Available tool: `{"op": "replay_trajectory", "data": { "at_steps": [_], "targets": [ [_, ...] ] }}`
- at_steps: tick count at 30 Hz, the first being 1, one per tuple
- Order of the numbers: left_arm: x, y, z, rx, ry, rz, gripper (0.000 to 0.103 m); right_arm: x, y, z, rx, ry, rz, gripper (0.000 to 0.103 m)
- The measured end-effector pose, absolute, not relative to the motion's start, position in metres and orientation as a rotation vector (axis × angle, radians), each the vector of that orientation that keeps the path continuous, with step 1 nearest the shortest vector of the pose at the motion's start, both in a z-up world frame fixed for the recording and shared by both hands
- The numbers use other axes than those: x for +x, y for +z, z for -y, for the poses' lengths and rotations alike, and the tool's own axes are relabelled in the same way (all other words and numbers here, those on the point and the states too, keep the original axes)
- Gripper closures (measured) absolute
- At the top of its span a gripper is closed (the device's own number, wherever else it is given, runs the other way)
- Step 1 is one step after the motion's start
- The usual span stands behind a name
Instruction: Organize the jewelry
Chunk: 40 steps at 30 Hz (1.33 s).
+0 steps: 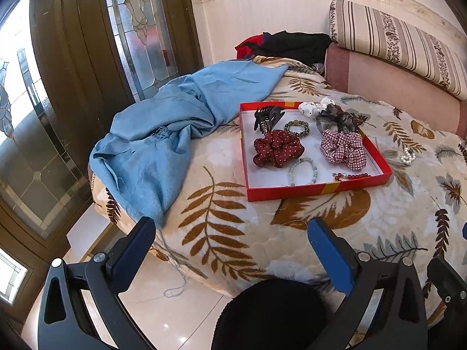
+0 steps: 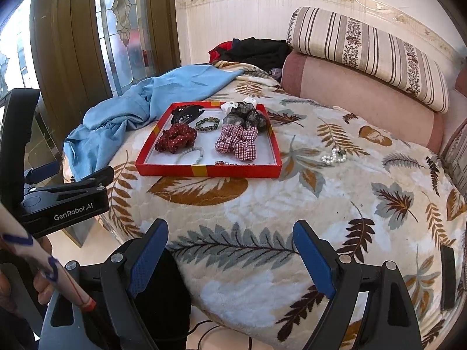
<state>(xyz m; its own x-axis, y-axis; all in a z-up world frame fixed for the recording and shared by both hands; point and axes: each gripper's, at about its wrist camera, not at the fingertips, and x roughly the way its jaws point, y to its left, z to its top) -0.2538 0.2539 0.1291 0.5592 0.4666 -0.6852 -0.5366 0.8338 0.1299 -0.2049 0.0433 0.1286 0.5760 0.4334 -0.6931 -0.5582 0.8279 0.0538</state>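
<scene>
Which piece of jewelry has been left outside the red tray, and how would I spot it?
Find the leaf-print blanket covering the bed, then the red tray on it. Right of the tray, directly on the blanket, lies the pearl bracelet: white beads, the only piece outside the tray.

Daylight floods through the window (image 1: 17, 93), frames sharp, edges fisheye-bent.

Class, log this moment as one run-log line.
left gripper: open, empty | right gripper: open, empty | pearl bracelet: outside red tray
</scene>
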Motion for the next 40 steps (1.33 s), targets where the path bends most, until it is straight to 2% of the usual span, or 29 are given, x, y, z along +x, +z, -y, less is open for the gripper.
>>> {"op": "replay_trajectory", "data": {
  "at_steps": [40],
  "targets": [
    [-0.2564, 0.1338, -0.2564, -0.038, 0.595, -0.778, 0.000, -0.2057, 0.1268, -0.0423, -0.169, 0.586, -0.778, 0.012]
  ]
}}
